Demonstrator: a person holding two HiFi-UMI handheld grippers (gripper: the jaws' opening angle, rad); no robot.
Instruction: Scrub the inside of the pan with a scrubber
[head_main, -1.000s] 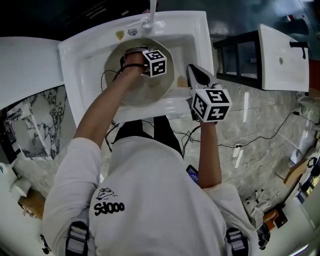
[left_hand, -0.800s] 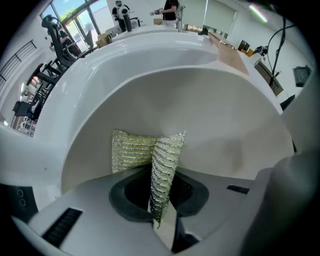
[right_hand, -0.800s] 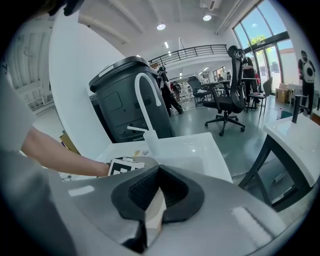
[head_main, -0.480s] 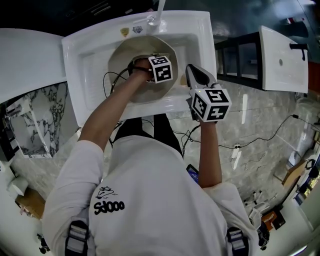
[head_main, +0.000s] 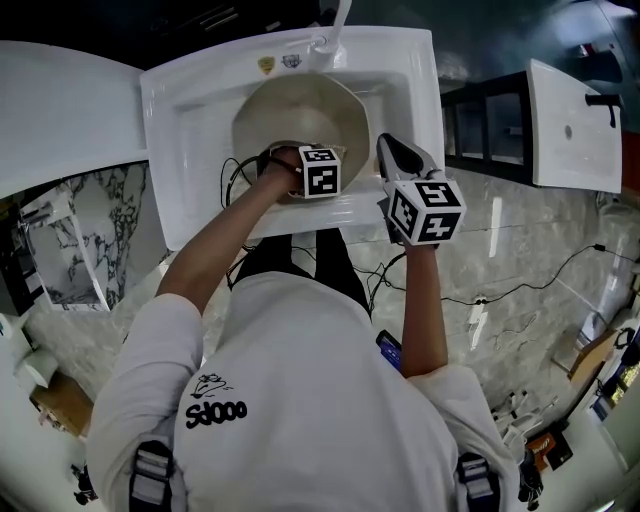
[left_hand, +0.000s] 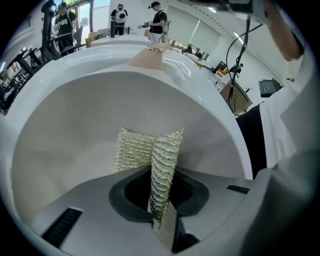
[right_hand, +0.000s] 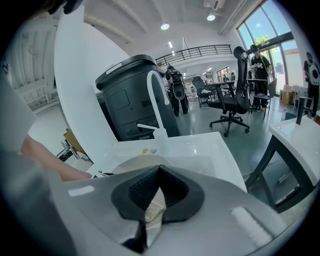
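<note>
Scrubber (left_hand: 145, 150) mesh, pinched tight in the left tool (left_hand: 156, 176), meets the pan's (head_main: 300, 120) near inside wall, while the right tool (right_hand: 158, 172), seemingly closed on its handle, steadies the pan in the sink (head_main: 195, 110) below the far tap (head_main: 338, 25).

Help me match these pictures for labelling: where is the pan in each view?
Head view: pan upper centre, in the sink.
Left gripper view: its pale inside fills the middle, behind the scrubber.
Right gripper view: beige rim low, left of centre, below the faucet.
Shared landmark: the white sink, in all three.
</note>
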